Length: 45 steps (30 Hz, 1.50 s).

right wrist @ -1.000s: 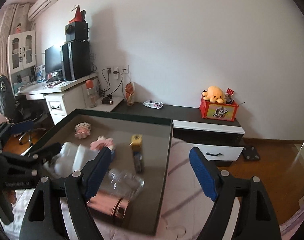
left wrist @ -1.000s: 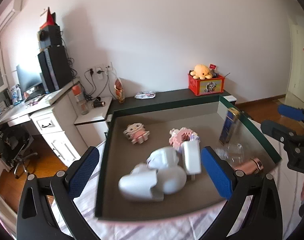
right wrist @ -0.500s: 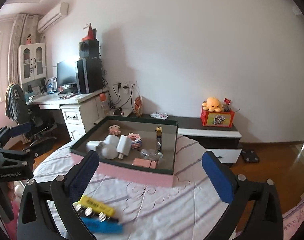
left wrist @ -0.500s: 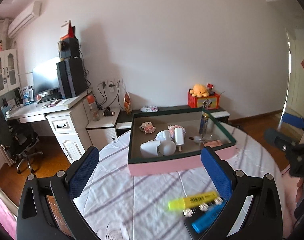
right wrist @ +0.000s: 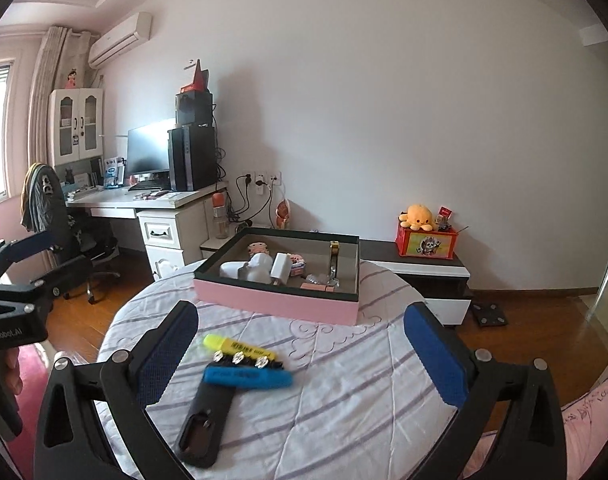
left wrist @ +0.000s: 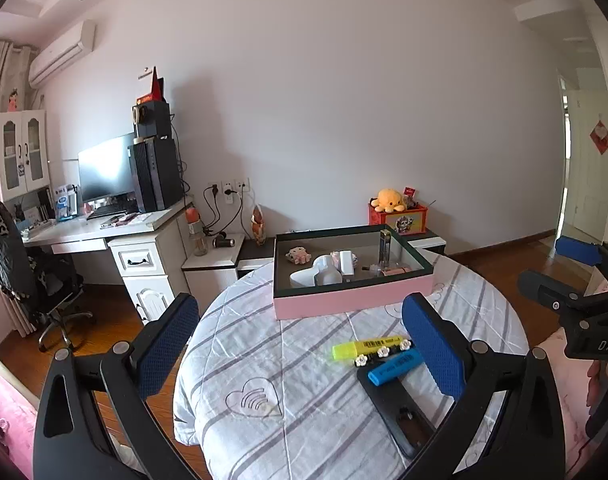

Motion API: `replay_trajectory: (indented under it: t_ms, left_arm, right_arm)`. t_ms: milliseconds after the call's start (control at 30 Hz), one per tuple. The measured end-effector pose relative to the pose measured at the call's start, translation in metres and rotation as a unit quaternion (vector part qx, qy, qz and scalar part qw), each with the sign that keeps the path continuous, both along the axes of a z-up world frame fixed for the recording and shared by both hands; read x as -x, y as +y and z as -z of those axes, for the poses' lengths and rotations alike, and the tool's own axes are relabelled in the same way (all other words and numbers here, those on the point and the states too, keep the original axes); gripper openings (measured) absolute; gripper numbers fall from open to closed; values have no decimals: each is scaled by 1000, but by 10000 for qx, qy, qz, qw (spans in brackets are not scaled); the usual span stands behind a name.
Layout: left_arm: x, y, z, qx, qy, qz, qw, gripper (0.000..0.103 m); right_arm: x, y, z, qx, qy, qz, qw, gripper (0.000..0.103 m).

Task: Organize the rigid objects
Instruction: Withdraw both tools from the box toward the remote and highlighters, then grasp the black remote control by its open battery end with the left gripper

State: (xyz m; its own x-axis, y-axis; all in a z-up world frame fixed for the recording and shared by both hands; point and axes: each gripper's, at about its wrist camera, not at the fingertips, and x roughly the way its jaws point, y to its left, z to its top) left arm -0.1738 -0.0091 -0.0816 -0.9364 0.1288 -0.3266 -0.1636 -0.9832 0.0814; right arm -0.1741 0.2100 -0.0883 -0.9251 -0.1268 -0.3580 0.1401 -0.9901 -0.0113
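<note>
A pink box (left wrist: 344,300) with a dark rim sits at the far side of the round table; it also shows in the right wrist view (right wrist: 275,304). It holds white items, a small figure and a tall tube. On the cloth nearer me lie a yellow highlighter (left wrist: 364,349), a blue highlighter (left wrist: 396,366), a black clip with flowers (left wrist: 382,354) and a black phone case (left wrist: 400,412). The same items show in the right wrist view: the yellow highlighter (right wrist: 235,346), the blue highlighter (right wrist: 247,377), the case (right wrist: 205,420). My left gripper (left wrist: 304,356) and right gripper (right wrist: 304,360) are open and empty, pulled back above the table.
The round table (left wrist: 263,360) has a striped white cloth. A white desk (left wrist: 115,232) with monitor and an office chair (left wrist: 31,280) stand left. A low cabinet with an orange toy box (right wrist: 426,240) stands behind the table. Wooden floor surrounds it.
Both grippers have drawn back and up from the pink box, so the whole table and the highlighters, clip and case near me have come into view. Both stay open.
</note>
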Motion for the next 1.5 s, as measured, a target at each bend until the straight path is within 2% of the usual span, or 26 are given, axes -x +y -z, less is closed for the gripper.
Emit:
replay_trajectory:
  t_ms: [300,533,733,900,1000,1067,1233,1300,1333,1367,1500]
  left_arm:
    - [-19,5,7,93,-98,27,9999,103]
    - [-19,26,21,199,-300,59,9993,103]
    - [-3,50,50,295,-773,141,9965,103]
    - [20,75,91,529,-1394,155,9887,103]
    - [32,87,111,489,-1749,191,9832,103]
    - [38,95,122,492,-1892,183,9805,103]
    - [50,110,148,779,-2132,82,9739,103]
    - [54,111,156,911,-2197,82,9713,98]
    - [56,111,159,922,-2236,77,9703,89]
    - [58,110,162,896,-2303,121,9689,83]
    - [61,104,164,644,-2368,502,9681,66]
  right_arm:
    - [-22,-2,8,-69,-121,45,9999,103]
    - [-28,12,23,4,-243,155,9996,103]
    - [-18,30,50,118,-511,353,9980,103]
    - [-6,47,77,228,-790,488,9954,103]
    - [0,58,90,352,-935,525,9936,103]
    - [4,62,97,393,-1018,525,9926,103]
    - [11,69,112,498,-1176,515,9905,103]
    - [13,70,115,528,-1217,490,9899,103]
    - [14,70,116,536,-1233,475,9898,103]
    - [16,70,117,534,-1237,468,9898,103]
    - [20,68,119,546,-1267,438,9895,103]
